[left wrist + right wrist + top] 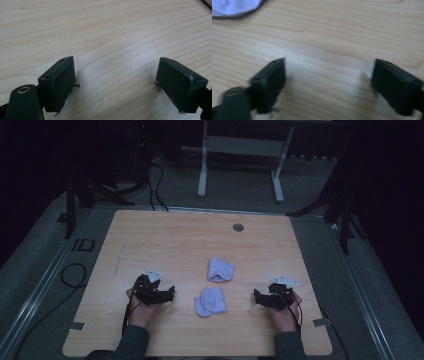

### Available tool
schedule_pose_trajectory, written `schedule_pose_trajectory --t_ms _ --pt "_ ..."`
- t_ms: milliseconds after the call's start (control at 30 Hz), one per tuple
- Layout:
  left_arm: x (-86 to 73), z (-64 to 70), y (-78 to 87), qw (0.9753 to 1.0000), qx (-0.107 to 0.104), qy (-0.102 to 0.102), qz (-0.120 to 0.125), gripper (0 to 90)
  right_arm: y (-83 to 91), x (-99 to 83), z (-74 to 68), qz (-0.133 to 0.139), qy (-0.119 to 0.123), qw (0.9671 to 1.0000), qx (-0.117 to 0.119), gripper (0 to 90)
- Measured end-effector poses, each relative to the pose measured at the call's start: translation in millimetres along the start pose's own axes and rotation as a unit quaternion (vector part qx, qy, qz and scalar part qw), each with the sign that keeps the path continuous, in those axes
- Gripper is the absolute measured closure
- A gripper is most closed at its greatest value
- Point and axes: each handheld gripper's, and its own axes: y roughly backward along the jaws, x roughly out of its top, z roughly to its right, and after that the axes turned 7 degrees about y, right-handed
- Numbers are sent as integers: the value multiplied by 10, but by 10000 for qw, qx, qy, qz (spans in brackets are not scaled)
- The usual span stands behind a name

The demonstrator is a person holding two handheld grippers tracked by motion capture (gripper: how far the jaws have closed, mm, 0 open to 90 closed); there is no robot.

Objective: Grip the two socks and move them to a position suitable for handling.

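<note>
Both grippers rest low on the bench, the left gripper and right gripper with fingers spread wide and empty. Between them lies the near folded sock bundle; just beyond it sits the far bundle. A shallow pinch could snag one layer and unroll the bundle.

Left hand-held gripper agape, right hand-held gripper agape
</note>
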Motion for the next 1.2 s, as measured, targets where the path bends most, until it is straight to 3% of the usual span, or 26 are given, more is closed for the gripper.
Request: schedule_pose_trajectory --t_ms 33,100,167,500,567,600,667,700,733,767,900,967,1033,1067,1100,1133,1200 --pt "1 5 -1 10000 15 20 4 161 23 12 -30 -6 15 10000 12 276" --pt "1 12 -4 10000 40 38 10 161 28 18 -39 -15 19 10000 9 310" --pt "1 12 -4 10000 40 41 11 161 38 42 -60 -48 18 10000 9 412" --pt "2 24 5 10000 41 37 14 175 104 97 -128 81 178 9994 268 584" --pt "1 40 16 10000 26 31 20 243 149 134 -179 172 255 9986 431 681" --pt "-1 44 18 10000 27 36 28 243 149 134 -179 172 255 9986 431 681" --pt "-4 44 22 10000 33 32 24 250 170 154 -231 205 373 9978 510 748" --pt "-7 42 24 10000 31 24 29 252 189 176 -293 227 496 9968 578 824" --pt "-8 42 25 10000 26 26 33 252 189 176 -293 227 496 9968 578 824" --pt "-9 41 25 10000 20 28 37 252 209 202 -361 278 643 9952 682 890" --pt "-9 46 27 10000 38 42 31 254 224 232 -466 316 779 9932 804 900" --pt "-8 50 29 10000 54 53 19 254 213 255 -627 312 983 9894 1021 900" --pt "-9 52 30 10000 62 62 15 254 214 259 -668 300 1019 9884 1086 900" --pt "-9 54 30 10000 68 66 15 254 211 264 -735 320 1111 9862 1183 900" --pt "-9 58 32 9999 83 75 10 254 195 267 -849 257 1192 9816 1466 900" --pt "-10 63 32 9999 101 73 18 254 195 267 -849 257 1192 9816 1466 900" --pt "-12 82 35 9998 167 54 32 254 175 259 -955 196 1323 9780 1602 900"
